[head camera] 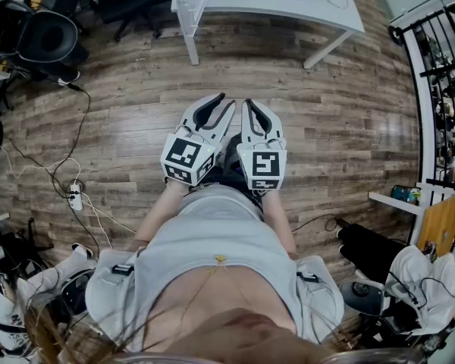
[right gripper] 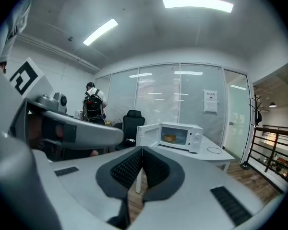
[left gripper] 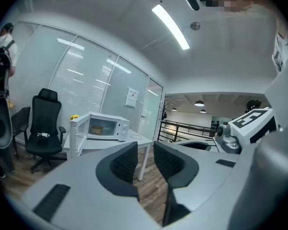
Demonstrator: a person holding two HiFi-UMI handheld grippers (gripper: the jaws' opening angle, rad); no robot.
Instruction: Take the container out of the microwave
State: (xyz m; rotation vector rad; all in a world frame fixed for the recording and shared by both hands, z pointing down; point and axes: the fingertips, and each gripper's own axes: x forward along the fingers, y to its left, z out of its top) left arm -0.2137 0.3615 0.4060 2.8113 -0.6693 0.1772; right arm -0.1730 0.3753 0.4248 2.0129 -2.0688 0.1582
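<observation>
I'm facing the container [right gripper: 169,138], far ahead.
It's sitting right of the right gripper's [right gripper: 142,151] closed jaws, left of the left gripper's [left gripper: 145,150] slightly parted jaws; both empty.

Mid-frame in my right gripper view, the container [right gripper: 169,138] sits inside the microwave [right gripper: 185,128], which stands on the counter [right gripper: 207,152]; a chair [right gripper: 133,123] stands left of it.
</observation>
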